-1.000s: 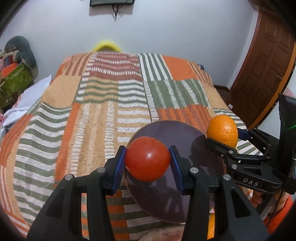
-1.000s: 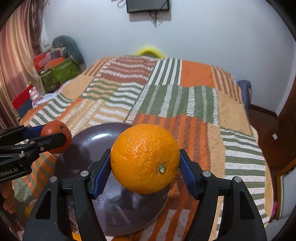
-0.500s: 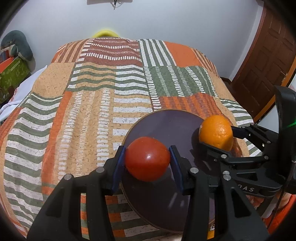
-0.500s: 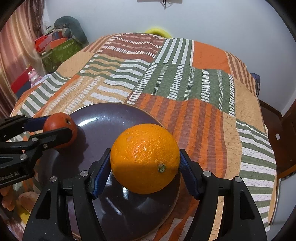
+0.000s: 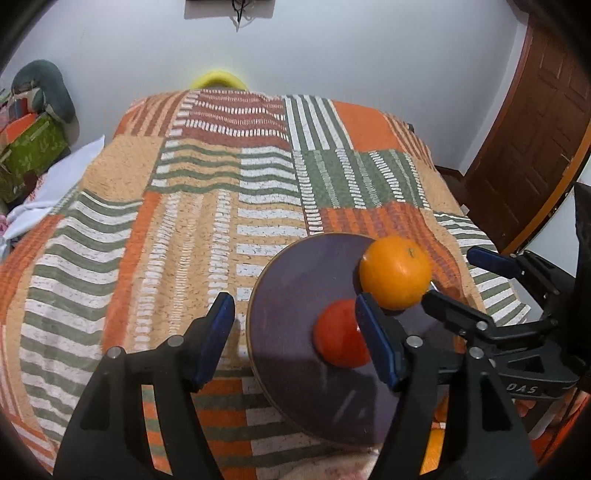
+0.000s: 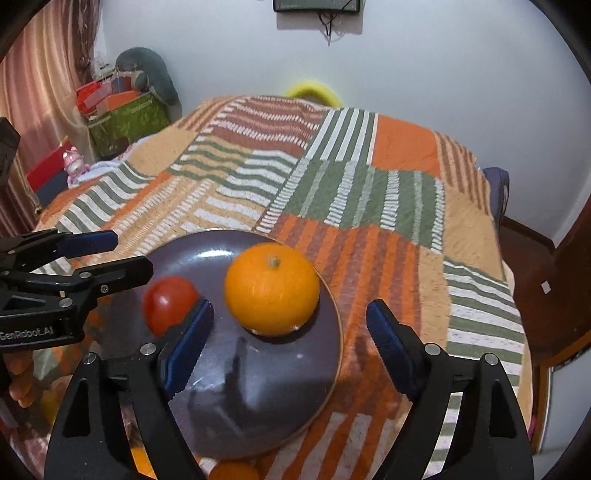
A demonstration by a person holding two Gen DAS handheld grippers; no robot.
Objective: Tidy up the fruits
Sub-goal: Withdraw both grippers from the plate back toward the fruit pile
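A glossy dark plate (image 6: 207, 254) rests on woven cloth bedspread (image 6: 388, 199); the orange's (image 6: 272, 293) skin looks finely dimpled.

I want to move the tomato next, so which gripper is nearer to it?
Left. The left gripper is open just beside the tomato; the right gripper, also open, sits nearer the orange.

Patchwork bedspread (image 5: 207, 206) covering the bed, orange/green/white stripes. Yellow ring (image 6: 314, 90) sitting at the far edge against the wall. Grey plush (image 6: 147, 74) leaning on a green box (image 6: 125, 122) in the left corner, pink curtain (image 6: 40, 81) hanging beside. Screen (image 6: 317, 5) hanging on the wall, cables dangling. Brown door (image 5: 532, 140) standing right
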